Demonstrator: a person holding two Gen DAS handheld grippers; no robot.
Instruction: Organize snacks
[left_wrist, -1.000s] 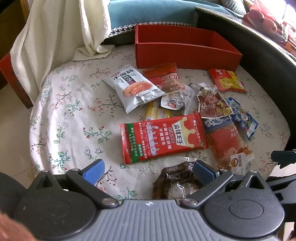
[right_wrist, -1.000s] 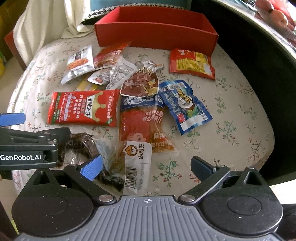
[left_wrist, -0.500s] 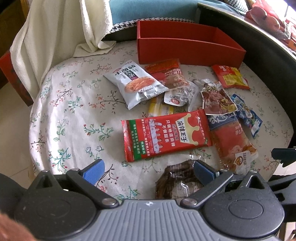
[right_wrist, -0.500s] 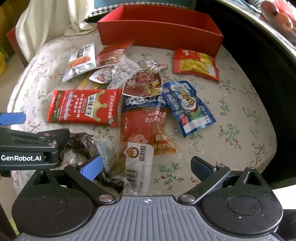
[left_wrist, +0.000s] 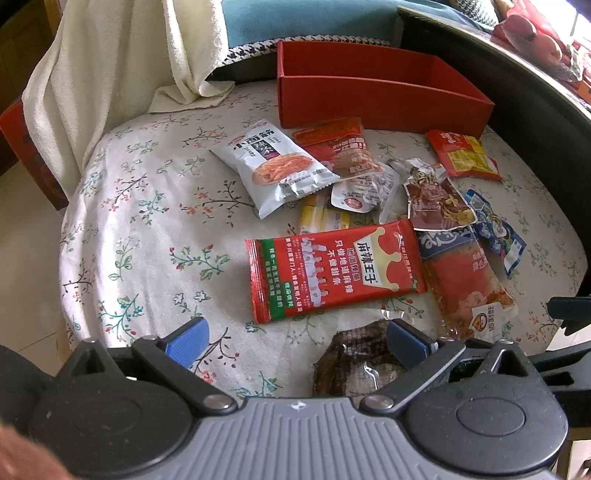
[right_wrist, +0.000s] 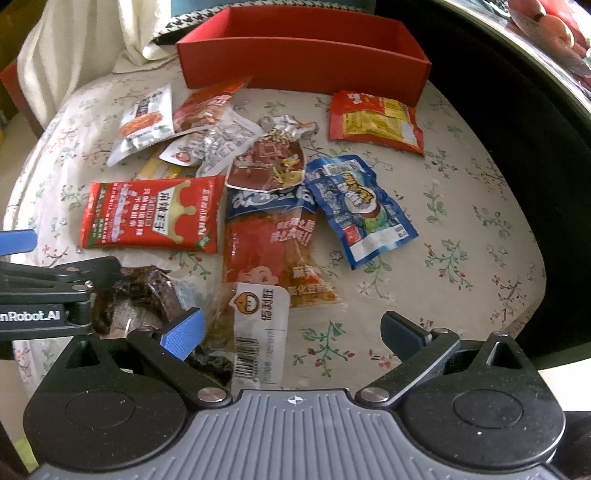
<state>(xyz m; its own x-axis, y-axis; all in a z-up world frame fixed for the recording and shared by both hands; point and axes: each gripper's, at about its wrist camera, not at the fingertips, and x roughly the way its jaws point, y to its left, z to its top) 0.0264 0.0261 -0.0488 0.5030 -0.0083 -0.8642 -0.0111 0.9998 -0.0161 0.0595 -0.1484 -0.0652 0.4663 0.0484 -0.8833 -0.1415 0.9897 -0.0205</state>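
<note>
The left hand-held gripper (left_wrist: 297, 338) hangs low over the near edge of the tabletop (left_wrist: 155, 236) with its jaws spread wide and nothing between them. Its right finger is just above a dark packet (left_wrist: 354, 363) in clear crinkled film, which looks to be the first target. The right hand-held gripper (right_wrist: 291, 330) is also released, jaws apart. A long red pouch (right_wrist: 269, 254) with a white barcode label lies in front of it and reaches in between its fingers, probably because it is the closest to take.

A little farther, a flat glossy red bag (left_wrist: 332, 269) with a crown print lies across the middle, partly over a thin yellow stick (left_wrist: 321, 218). To the right is a blue foil pack (right_wrist: 358, 210), wrinkled and shiny, and a brown pack (right_wrist: 269, 166) with a torn silver top. Behind them are a puffy white bag (left_wrist: 273, 166) and a small red-yellow sachet (right_wrist: 373, 122).

The snacks are scattered loose and overlapping on the soft flowered cloth, none yet sorted. At the far edge stands the red box (left_wrist: 380, 107), stiff cardboard with an inner divider, open and seemingly empty, so it is likely the place for them. A cream towel (left_wrist: 110, 66) hangs at far left.
</note>
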